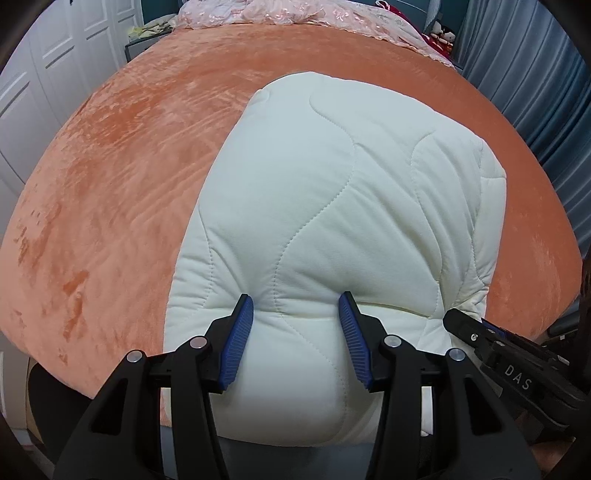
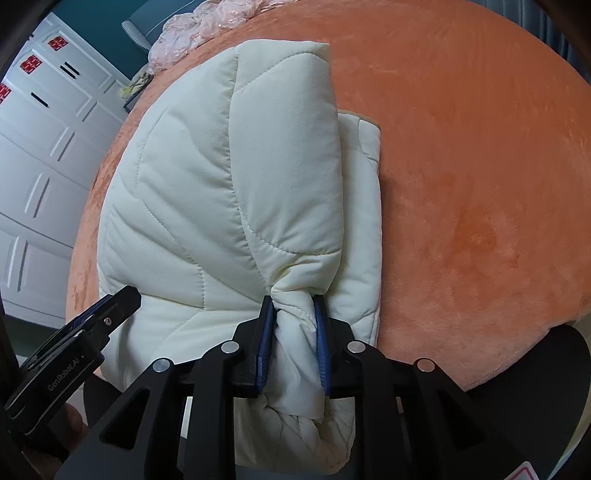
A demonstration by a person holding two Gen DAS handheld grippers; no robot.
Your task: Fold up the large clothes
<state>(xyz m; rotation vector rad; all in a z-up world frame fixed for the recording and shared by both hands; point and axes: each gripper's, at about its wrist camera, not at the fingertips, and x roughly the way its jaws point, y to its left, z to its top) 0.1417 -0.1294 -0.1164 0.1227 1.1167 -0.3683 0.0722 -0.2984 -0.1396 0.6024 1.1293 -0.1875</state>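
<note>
Cream quilted coat [image 1: 332,206] lies folded in a thick bundle on the orange bed [image 1: 110,166], near edge hanging off the bed's front toward both grippers. Left gripper [image 1: 295,314] sits right at that near edge, jaws spread wide w/ a puffy bulge of coat between the blue pads [image 1: 236,343]; pads press into the fabric on both sides but aren't pinched together. From the right wrist view the coat [image 2: 207,184] shows a padded roll along its right side and a flatter layer sticking out beneath, toward the bare bed [image 2: 480,184]. Right gripper [image 2: 293,306] is at the coat's near right corner, jaws narrow, clamped on a twisted bunch of fabric that runs down between the pads [image 2: 321,350] and hangs below. Each gripper shows in the other's view: right one [image 1: 480,336] at the coat's lower right corner, left one [image 2: 110,310] against the lower left part. Further out: pink lacy bedding [image 1: 295,14] heaped at the far end of the bed, white wardrobe doors [image 2: 44,147] to the left, blue curtain [image 1: 535,92] to the right.
</note>
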